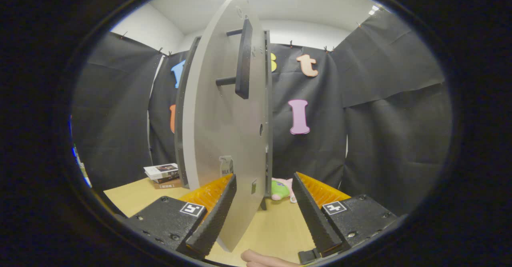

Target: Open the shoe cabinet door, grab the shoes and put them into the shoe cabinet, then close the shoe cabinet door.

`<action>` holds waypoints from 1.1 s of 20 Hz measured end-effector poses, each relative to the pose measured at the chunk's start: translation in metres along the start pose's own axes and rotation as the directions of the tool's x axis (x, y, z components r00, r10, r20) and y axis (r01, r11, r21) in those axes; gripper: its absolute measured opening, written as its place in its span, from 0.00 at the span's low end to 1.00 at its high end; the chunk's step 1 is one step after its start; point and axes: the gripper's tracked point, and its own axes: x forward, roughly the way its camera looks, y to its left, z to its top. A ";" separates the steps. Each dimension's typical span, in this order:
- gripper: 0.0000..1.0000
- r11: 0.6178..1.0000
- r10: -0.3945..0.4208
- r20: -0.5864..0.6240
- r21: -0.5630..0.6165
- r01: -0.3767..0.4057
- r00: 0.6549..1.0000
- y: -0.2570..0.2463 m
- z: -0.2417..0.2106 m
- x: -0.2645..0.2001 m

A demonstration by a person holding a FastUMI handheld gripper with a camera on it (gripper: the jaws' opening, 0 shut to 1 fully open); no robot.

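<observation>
Black cloth walls close in a small booth around a pale wooden table (276, 227), and on that table, directly ahead of the gripper (264, 205), stands the shoe cabinet door (224, 131), a tall grey panel swung partly open so its edge points toward the camera. Its lower part runs down between the two fingers, lying against the left finger (216, 211) while the right finger (308, 211) stands apart from it, so the gripper is spread wide and grips nothing. High on the panel, well above the fingers, is a dark bar handle (243, 59) held off the surface on two pegs. Behind the door, the dark frame of the shoe cabinet (267, 111) shows as a narrow upright strip (its inside is hidden from this angle). Beyond the right finger, on the table by the cabinet's foot, lies a soft toy in green and pink (282, 190). Beyond the left finger, to the far side of the door, sits a small stack of books (163, 175). A fingertip of the person's hand (260, 259) peeks in beneath the gripper. No shoes can be made out. The step in hand appears to be moving the door, though which way cannot be told. To do it well, keep the left finger flat on the panel and follow the hinge's arc with a slow, steady push, so the edge neither slips off nor twists the cabinet on the table.
</observation>
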 end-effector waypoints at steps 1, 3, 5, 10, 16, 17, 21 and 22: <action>0.93 1.000 0.016 -0.004 0.003 -0.016 1.000 0.008 0.000 0.003; 0.93 0.999 0.036 -0.015 0.001 -0.036 0.999 0.026 -0.003 0.011; 0.93 1.000 0.027 -0.039 -0.014 -0.028 0.999 0.039 -0.012 0.020; 0.92 0.998 0.045 -0.073 -0.033 -0.047 0.996 0.097 -0.033 0.039; 0.98 0.967 0.223 -0.152 -0.092 -0.239 0.963 0.186 -0.065 0.031; 0.98 0.966 0.227 -0.145 -0.094 -0.242 0.963 0.190 -0.063 0.030; 0.98 0.971 0.215 -0.131 -0.079 -0.226 0.968 0.187 -0.053 0.023; 0.98 0.973 0.207 -0.127 -0.074 -0.217 0.970 0.184 -0.050 0.022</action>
